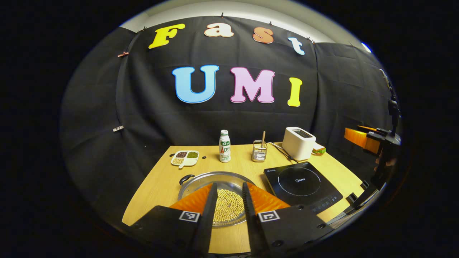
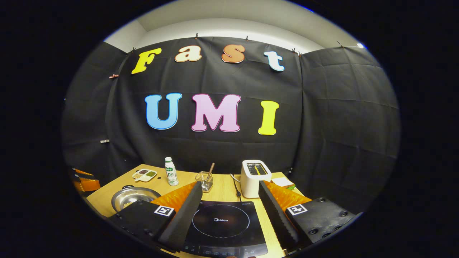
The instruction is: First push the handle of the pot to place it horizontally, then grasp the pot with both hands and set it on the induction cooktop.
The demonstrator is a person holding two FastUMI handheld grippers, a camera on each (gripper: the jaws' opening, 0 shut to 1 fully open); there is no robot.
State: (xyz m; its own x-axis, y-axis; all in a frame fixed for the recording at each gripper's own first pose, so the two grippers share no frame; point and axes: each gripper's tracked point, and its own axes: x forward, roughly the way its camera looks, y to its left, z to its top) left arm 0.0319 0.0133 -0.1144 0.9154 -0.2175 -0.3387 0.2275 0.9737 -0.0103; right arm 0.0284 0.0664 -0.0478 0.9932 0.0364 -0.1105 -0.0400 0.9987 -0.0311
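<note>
Left hand-held gripper [image 1: 226, 200] sits nearest in the left gripper view, fingers a narrow gap apart, holding nothing, hovering above the pot [image 1: 200, 181]. The pot rests on the worktop [image 1: 157, 190], just left of the induction cooktop [image 1: 303, 182], with beans [image 1: 227, 209] inside and one small dark handle [image 1: 186, 178] at its far-left rim. Right hand-held gripper [image 2: 229, 202] is spread wide, empty, above the induction cooktop [image 2: 220, 220].

Risks: a hard push on the handle could slide the pot instead of turning it; an uneven two-sided lift would probably spill beans.

The left gripper view shows the beans and handle clearly; the right gripper view shows the pot [image 2: 132, 197] small and partly hidden, but gives the toaster's [image 2: 254, 177] slots.
</note>
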